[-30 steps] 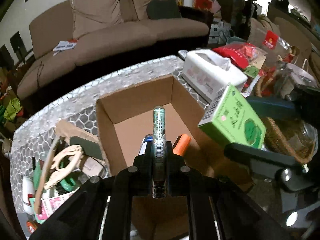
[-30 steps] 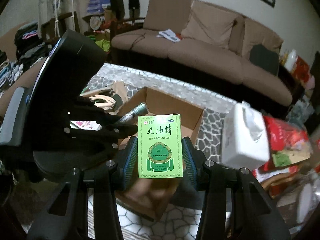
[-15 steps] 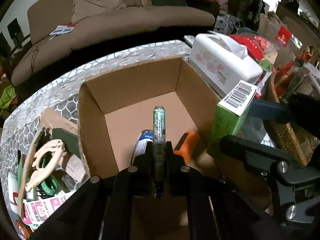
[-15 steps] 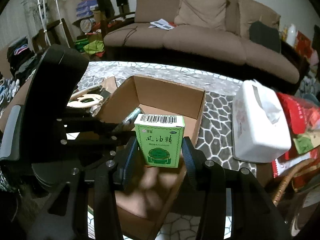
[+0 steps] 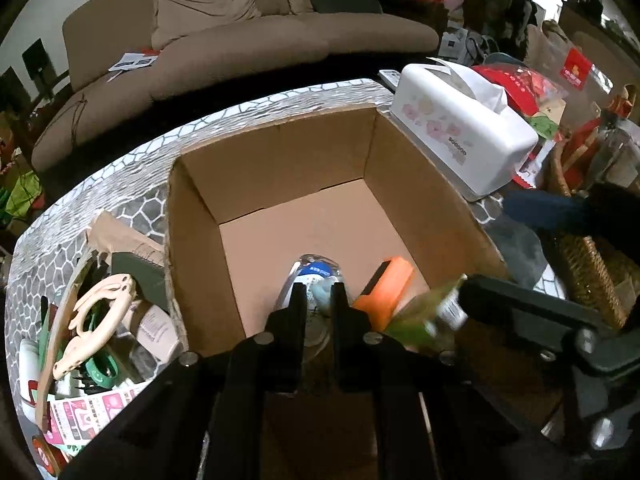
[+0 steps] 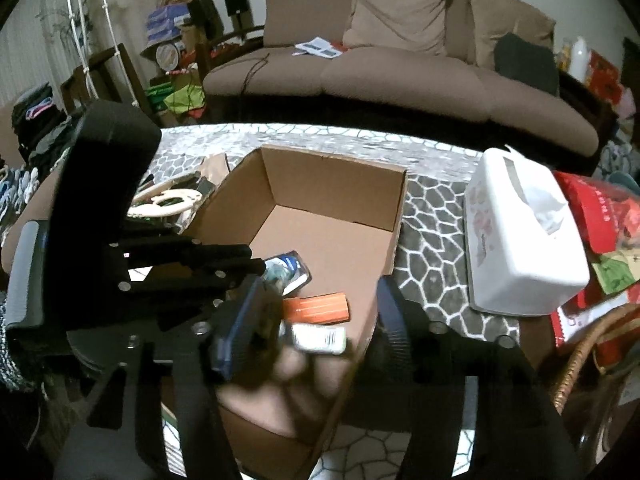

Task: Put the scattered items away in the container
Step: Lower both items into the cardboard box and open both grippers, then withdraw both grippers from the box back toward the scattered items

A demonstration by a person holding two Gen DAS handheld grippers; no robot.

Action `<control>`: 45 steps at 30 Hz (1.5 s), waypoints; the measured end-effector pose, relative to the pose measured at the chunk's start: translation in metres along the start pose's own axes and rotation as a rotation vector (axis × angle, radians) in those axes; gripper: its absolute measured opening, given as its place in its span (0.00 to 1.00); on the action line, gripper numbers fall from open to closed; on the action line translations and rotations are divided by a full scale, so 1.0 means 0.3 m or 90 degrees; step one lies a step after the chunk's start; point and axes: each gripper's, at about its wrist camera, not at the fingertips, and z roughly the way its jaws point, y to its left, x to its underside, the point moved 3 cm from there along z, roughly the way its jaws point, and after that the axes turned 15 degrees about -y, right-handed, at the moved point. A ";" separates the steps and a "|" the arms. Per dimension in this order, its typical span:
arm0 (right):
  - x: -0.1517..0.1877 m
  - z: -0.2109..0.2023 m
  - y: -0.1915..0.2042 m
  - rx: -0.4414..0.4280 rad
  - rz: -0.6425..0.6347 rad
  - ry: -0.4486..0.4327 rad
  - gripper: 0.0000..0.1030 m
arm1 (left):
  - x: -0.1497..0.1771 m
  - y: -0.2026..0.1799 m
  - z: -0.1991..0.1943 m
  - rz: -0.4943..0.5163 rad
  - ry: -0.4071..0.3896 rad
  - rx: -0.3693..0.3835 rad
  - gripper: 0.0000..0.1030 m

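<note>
Brown cardboard box (image 5: 420, 200) sat directly below both grippers; the blurred green carton (image 6: 318, 338) was dropping between the right gripper's (image 6: 316, 304) spread jaws, near the front wall. Left gripper (image 5: 318, 296) released too.

Open cardboard box (image 6: 394, 208), blurred green carton (image 6: 318, 338), orange item (image 6: 318, 308) inside.

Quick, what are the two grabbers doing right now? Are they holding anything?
Left gripper: jaws slightly apart, holding nothing, over the cardboard box.
Right gripper: jaws wide open; the green box is loose, blurred, dropping into the cardboard box.
</note>
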 end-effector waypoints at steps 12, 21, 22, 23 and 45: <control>0.011 -0.081 -0.004 -0.009 0.042 -0.001 1.00 | 0.006 0.024 -0.104 -0.033 -0.027 0.008 1.00; -0.051 -0.260 0.072 -0.035 0.053 -0.068 1.00 | 0.008 0.015 -0.280 -0.017 -0.065 0.008 1.00; -0.055 -0.284 0.083 -0.039 0.053 -0.075 1.00 | 0.011 0.013 -0.306 -0.010 -0.071 0.004 1.00; -0.055 -0.304 0.093 -0.043 0.053 -0.081 1.00 | 0.017 0.010 -0.335 -0.002 -0.076 0.000 1.00; 0.005 -0.628 0.427 -0.094 0.015 -0.135 0.66 | 0.247 0.123 -0.801 -0.058 -0.125 -0.047 1.00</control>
